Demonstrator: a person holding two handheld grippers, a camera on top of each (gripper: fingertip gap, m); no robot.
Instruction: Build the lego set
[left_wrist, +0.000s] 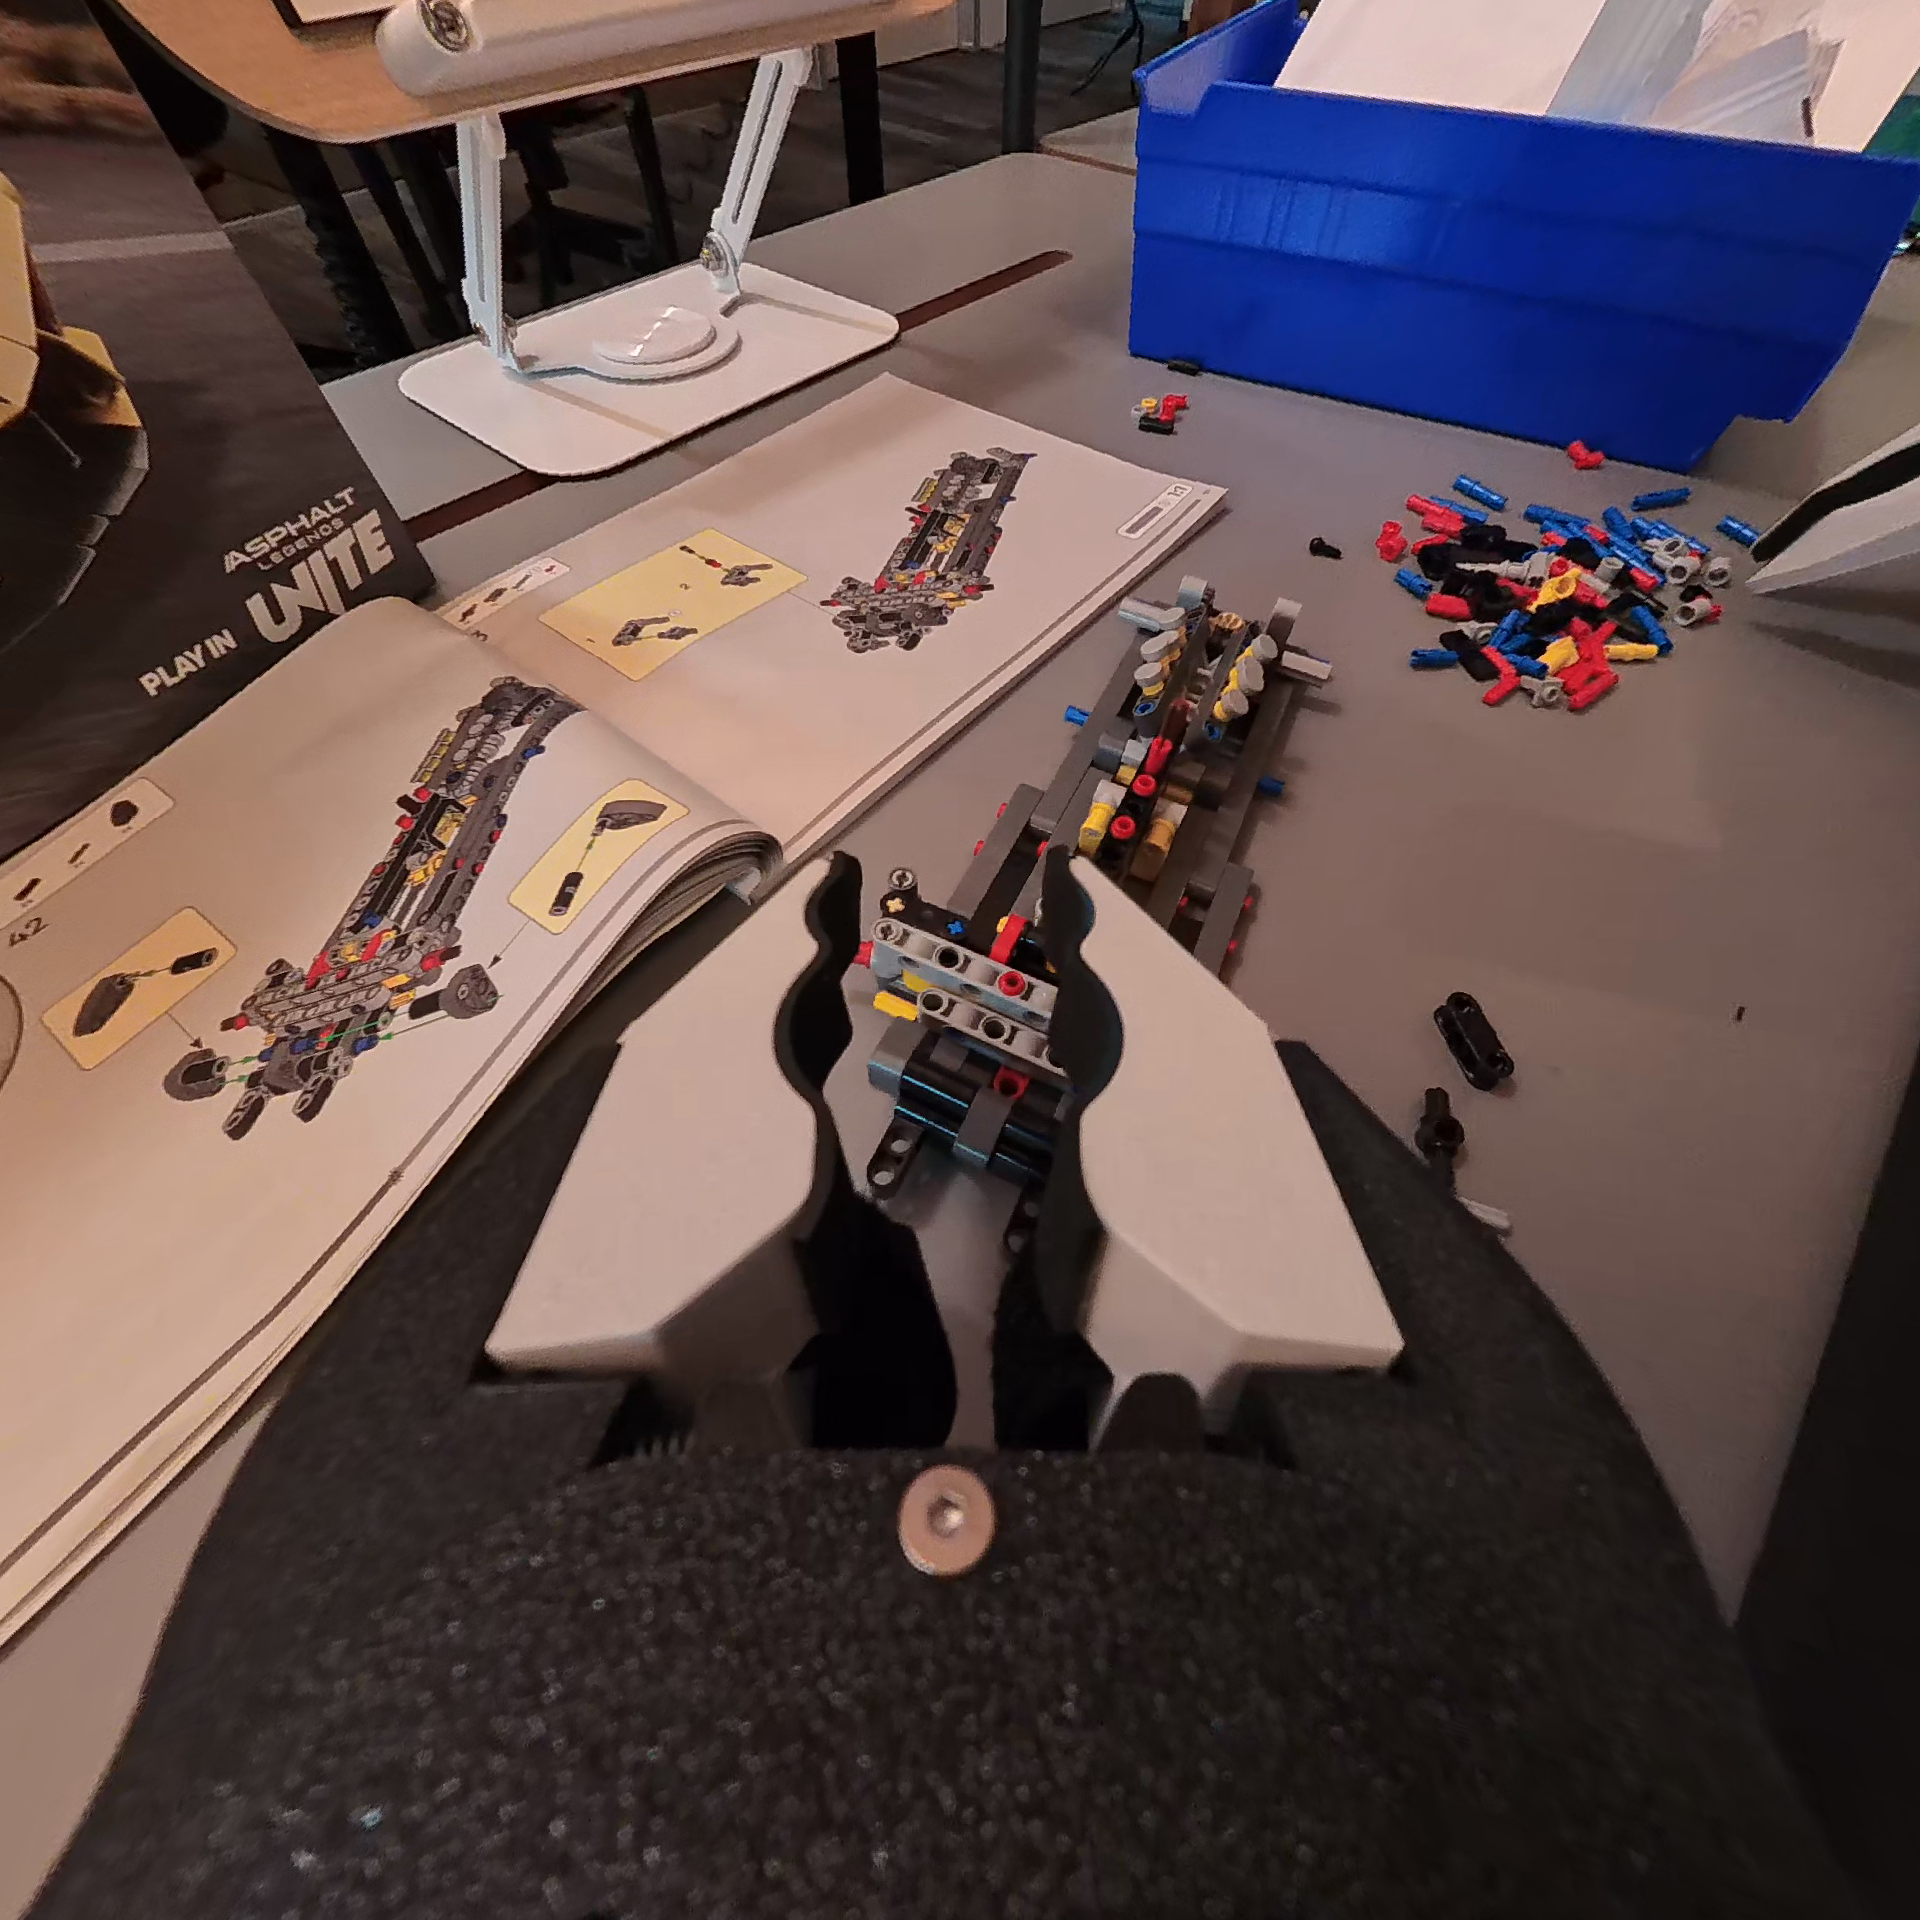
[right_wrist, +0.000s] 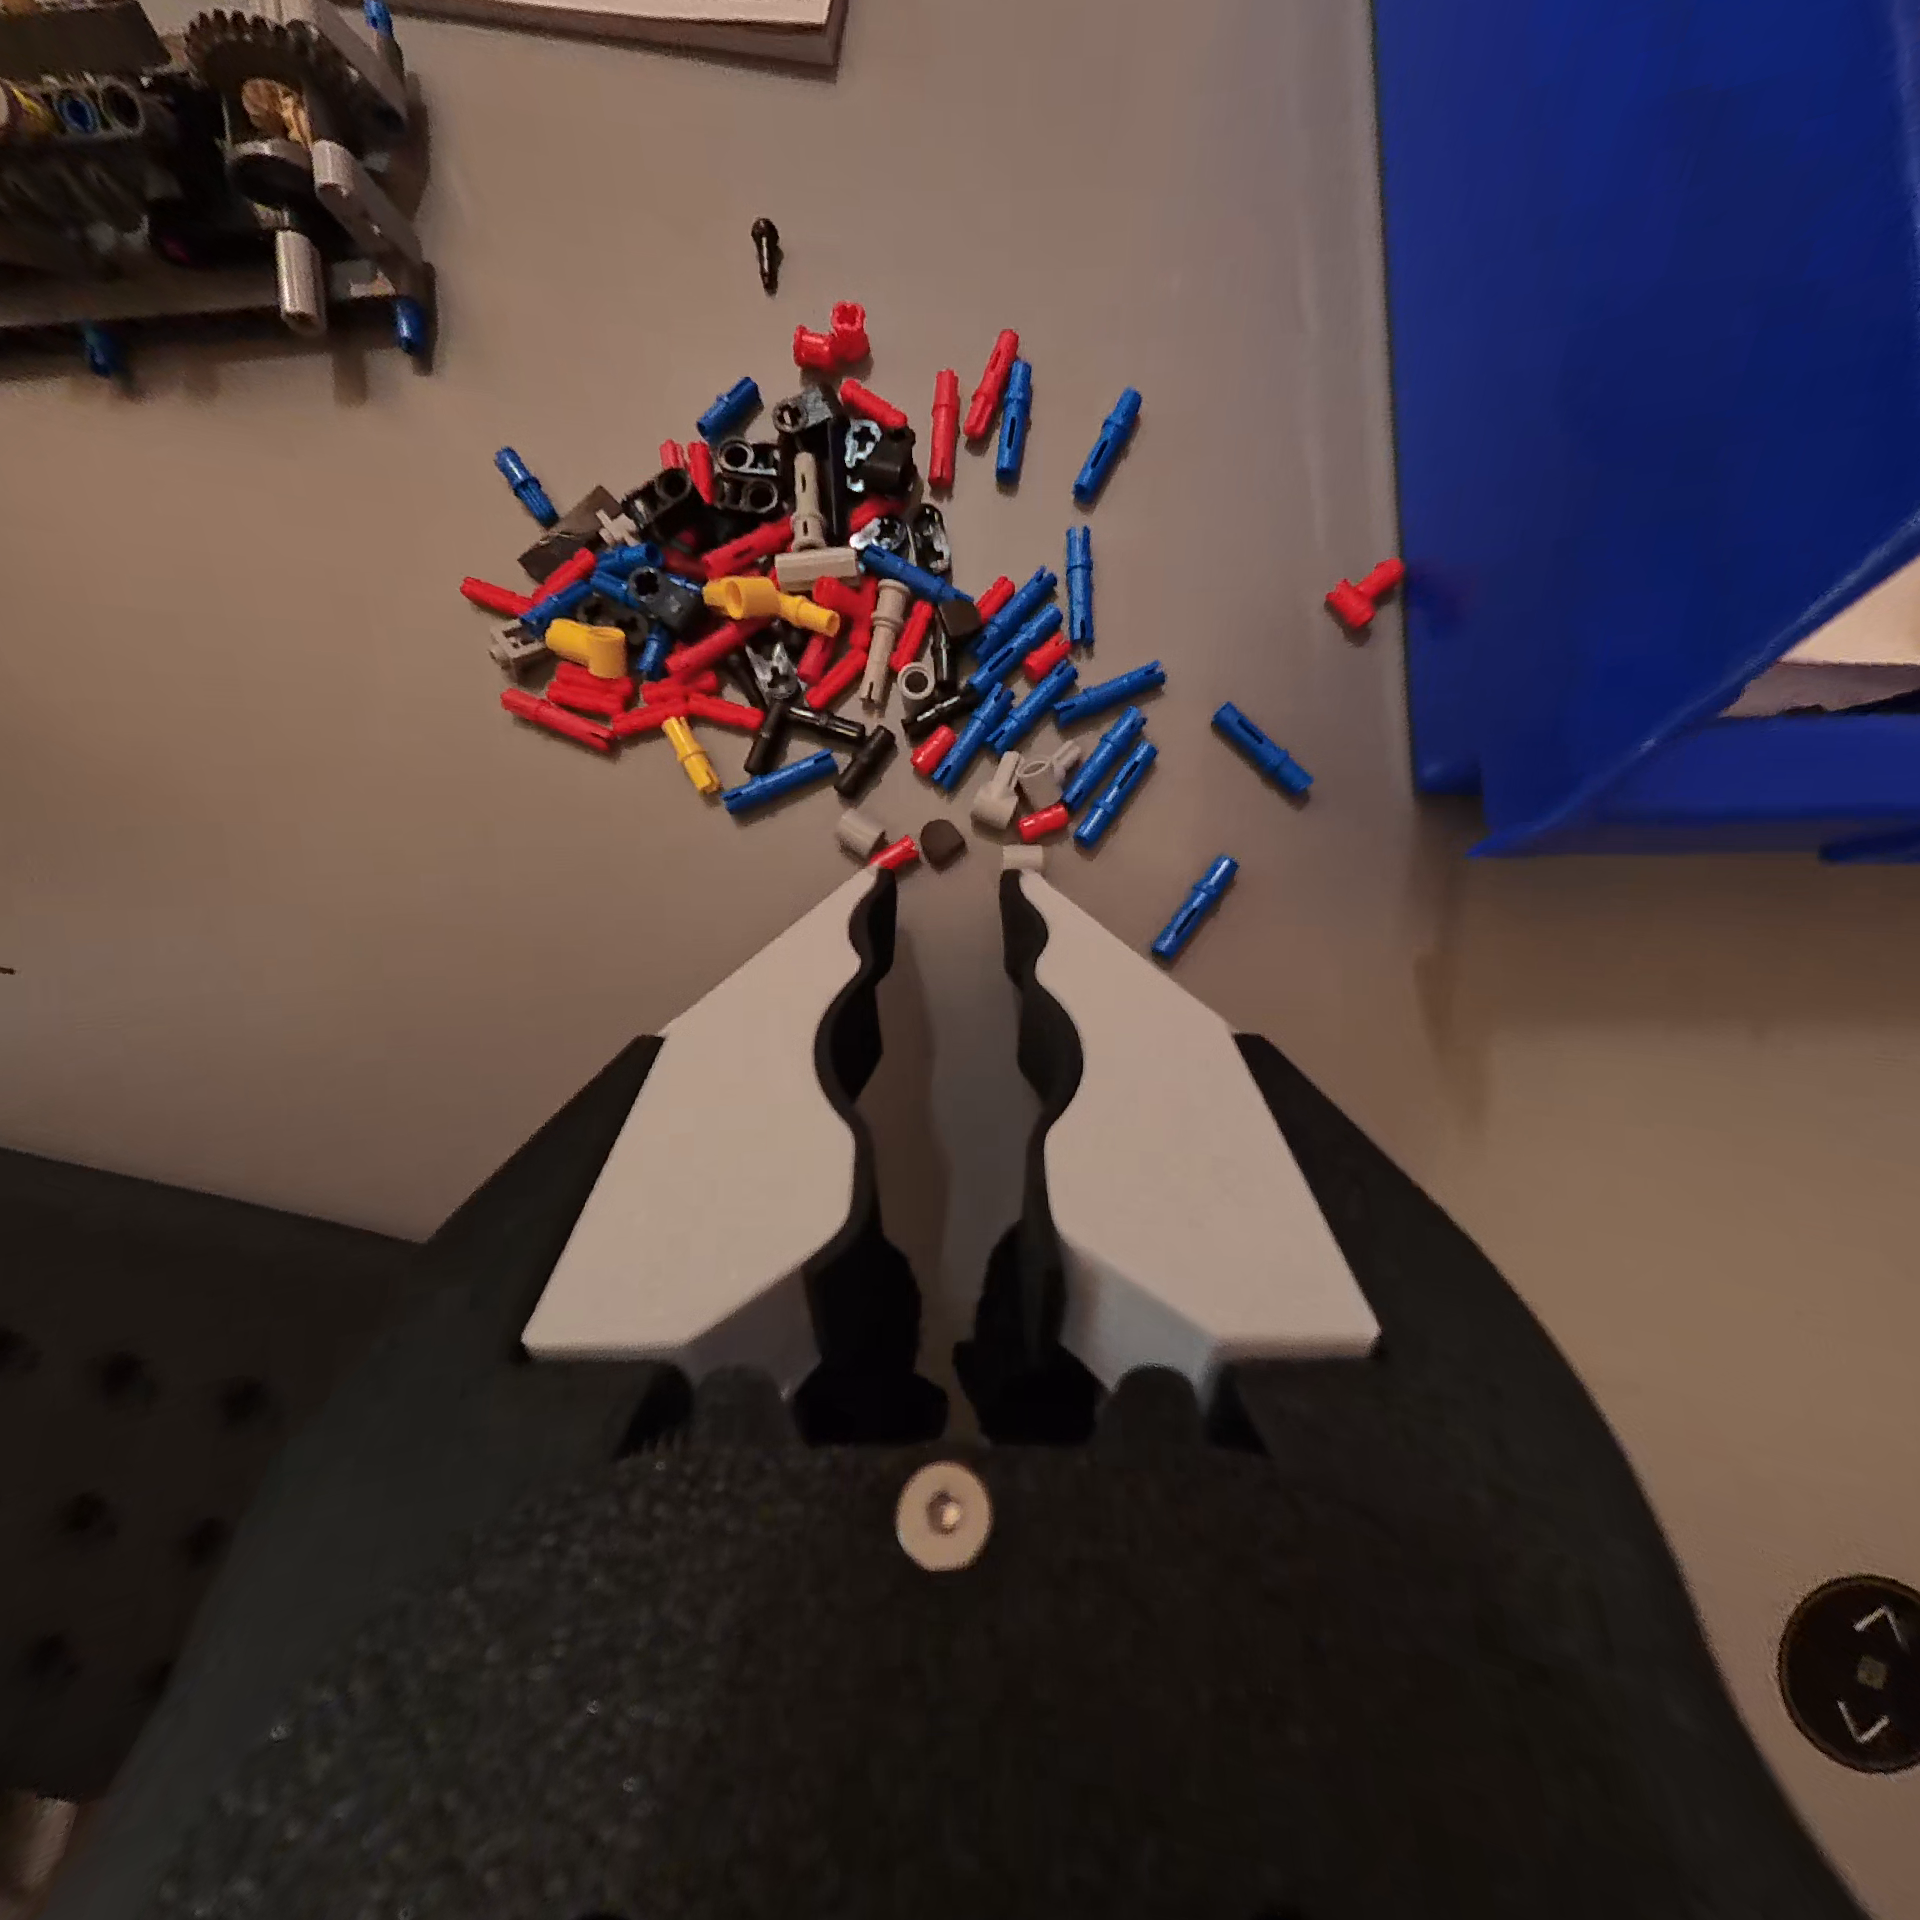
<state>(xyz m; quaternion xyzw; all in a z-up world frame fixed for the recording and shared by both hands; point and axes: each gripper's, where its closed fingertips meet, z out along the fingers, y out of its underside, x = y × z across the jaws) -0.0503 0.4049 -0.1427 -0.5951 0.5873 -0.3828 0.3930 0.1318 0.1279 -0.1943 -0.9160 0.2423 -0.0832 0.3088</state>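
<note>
The left claw (left_wrist: 951, 914) stands around the near end of the half-built model (left_wrist: 1132, 821), one finger on each side of its grey holed beams. Whether the pads actually press on the model I cannot tell; the gap between them is moderate and the model's end fills it. The model's long axis runs straight away from this claw across the grey counter (left_wrist: 1558, 935), with the open instruction booklet (left_wrist: 623, 779) just beside it on the left.

The right claw (right_wrist: 945, 883) is empty, its fingers parted by a narrow gap. It points at the pile of small loose pieces (right_wrist: 821, 613), a mix of blue, red, black, yellow and grey pins and connectors. The pile lies directly ahead of the tips, and the nearest bits, a small dark rounded piece (right_wrist: 941, 840) among them, sit just beyond them. The blue bin (right_wrist: 1642, 416) stands to the right of the pile.

The coming move likely turns on that pile: the right claw is clearly the nearer one, and it needs only to go forward and down. Most pins lie at slants across its line of approach, so the claw would probably have to turn to close across a pin's short side.
</note>
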